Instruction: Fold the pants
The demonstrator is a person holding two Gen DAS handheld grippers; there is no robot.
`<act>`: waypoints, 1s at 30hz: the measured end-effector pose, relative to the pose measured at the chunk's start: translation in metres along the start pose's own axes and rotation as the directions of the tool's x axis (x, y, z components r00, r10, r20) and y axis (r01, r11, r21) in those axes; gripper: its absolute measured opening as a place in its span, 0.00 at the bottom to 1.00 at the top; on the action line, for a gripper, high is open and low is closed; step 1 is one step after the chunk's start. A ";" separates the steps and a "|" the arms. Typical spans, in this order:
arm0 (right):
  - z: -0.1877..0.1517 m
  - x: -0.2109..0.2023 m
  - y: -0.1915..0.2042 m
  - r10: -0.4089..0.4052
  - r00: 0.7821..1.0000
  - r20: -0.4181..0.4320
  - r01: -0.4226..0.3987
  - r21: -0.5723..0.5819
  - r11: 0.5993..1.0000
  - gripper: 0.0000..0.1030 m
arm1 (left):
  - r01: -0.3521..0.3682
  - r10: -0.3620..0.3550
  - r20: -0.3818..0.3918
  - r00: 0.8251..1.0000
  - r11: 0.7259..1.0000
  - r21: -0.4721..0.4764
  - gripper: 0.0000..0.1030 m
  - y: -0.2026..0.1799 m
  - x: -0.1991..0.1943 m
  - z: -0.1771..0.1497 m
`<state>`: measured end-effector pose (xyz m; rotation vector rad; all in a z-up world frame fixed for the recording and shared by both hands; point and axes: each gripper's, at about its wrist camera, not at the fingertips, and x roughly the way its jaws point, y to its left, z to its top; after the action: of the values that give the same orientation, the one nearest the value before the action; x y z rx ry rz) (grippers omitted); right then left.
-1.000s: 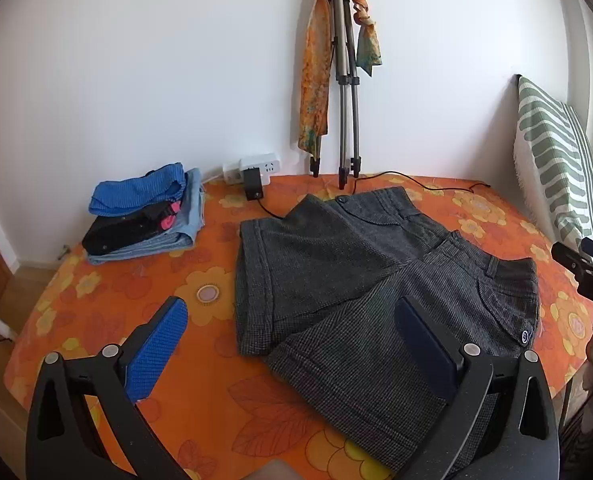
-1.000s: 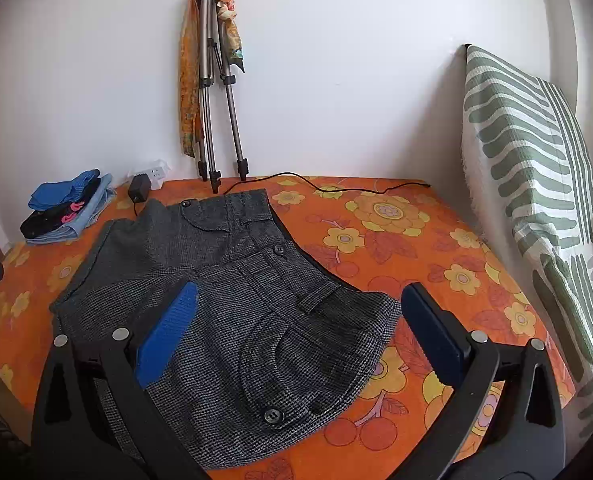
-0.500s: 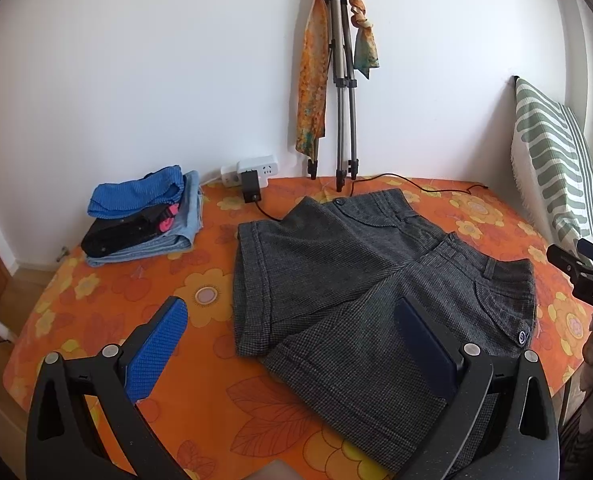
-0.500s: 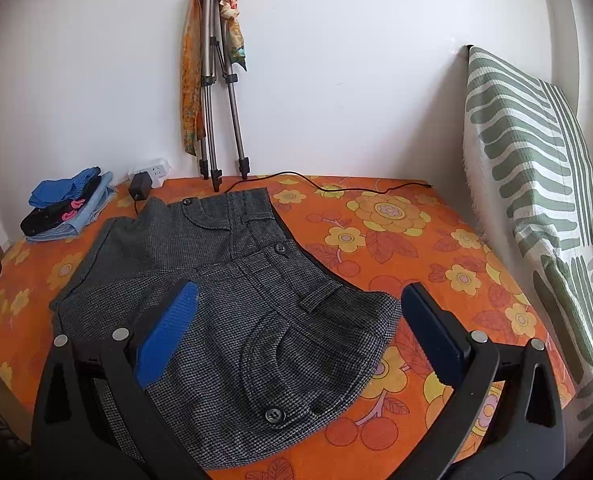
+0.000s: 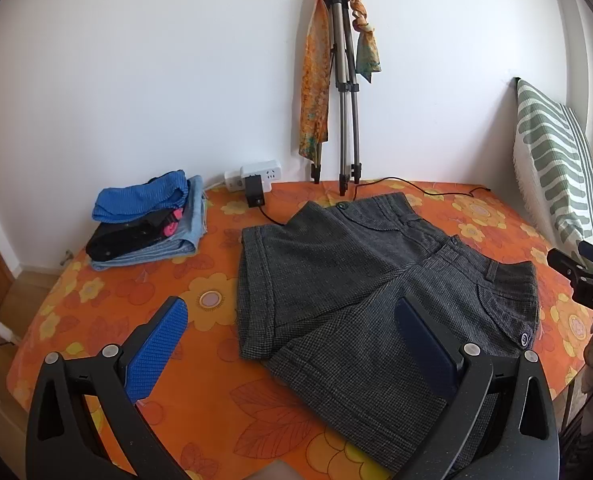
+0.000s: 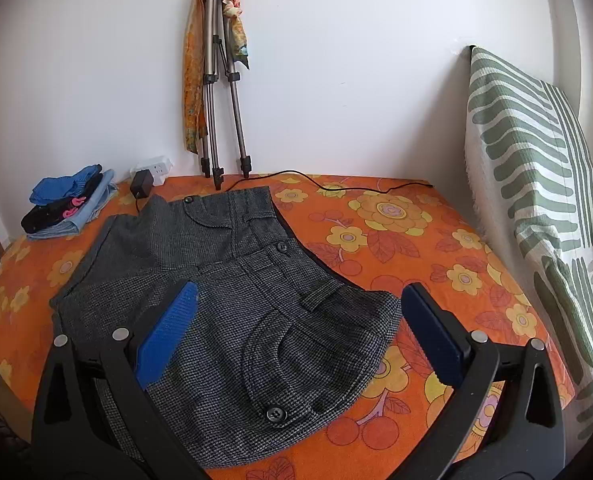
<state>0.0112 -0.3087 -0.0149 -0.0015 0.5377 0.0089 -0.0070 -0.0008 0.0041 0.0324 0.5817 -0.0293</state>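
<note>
Grey houndstooth wool shorts (image 5: 360, 280) lie spread flat on the orange flower-print tablecloth (image 5: 108, 300), unfolded. My left gripper (image 5: 296, 344) hangs wide apart over their near hem, my right gripper (image 6: 296, 332) equally spread above their buttoned waistband, neither touching cloth. Left of the shorts sits a stack of folded blue and black clothes (image 5: 148, 220).

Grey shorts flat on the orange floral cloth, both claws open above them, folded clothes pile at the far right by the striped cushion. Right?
Not quite. The folded clothes pile lies at the far left, near the power strip; the left wrist view shows it. The striped cushion stands alone on the right. The rest holds.
</note>
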 end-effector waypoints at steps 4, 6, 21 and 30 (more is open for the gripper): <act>0.000 0.000 0.000 0.001 1.000 0.000 -0.001 -0.001 1.000 1.00 | 0.001 -0.001 0.001 1.000 1.000 0.000 1.00 0.001 0.000 0.000; -0.001 0.000 0.000 0.000 1.000 0.000 0.000 -0.002 1.000 1.00 | 0.001 -0.001 0.000 1.000 1.000 -0.001 1.00 0.001 0.000 0.000; -0.004 0.000 0.001 0.000 1.000 -0.001 0.000 -0.003 1.000 1.00 | -0.002 0.002 0.001 1.000 1.000 0.001 1.00 0.001 0.000 0.001; -0.003 0.001 0.000 0.000 1.000 -0.001 0.000 -0.004 1.000 1.00 | -0.002 0.002 0.002 1.000 1.000 0.003 1.00 0.000 -0.001 0.000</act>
<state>0.0105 -0.3085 -0.0177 -0.0056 0.5385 0.0097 -0.0078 -0.0005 0.0051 0.0357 0.5800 -0.0281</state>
